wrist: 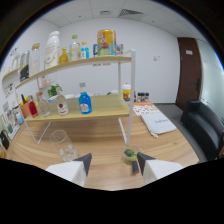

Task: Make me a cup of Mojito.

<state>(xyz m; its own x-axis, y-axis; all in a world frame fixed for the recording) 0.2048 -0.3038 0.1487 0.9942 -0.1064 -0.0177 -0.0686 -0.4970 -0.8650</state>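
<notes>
Jaws released, gripping nothing, hovering over the wooden counter point(100, 150); gripper point(114, 164) aimed at the two-tier shelf point(100, 107). Clear glass point(62, 145) at ten o'clock from the fingertips, light, slick, fragile, probably best pinched across the mid-wall; small green lime point(130, 154) at one o'clock, touching the right finger's inner edge, firm and prone to rolling. Bottle labels too small to read; lower view blacked out.

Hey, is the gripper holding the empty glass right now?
No, the gripper is open and holds nothing, and the glass stands on the wooden table beyond the fingers.
</notes>
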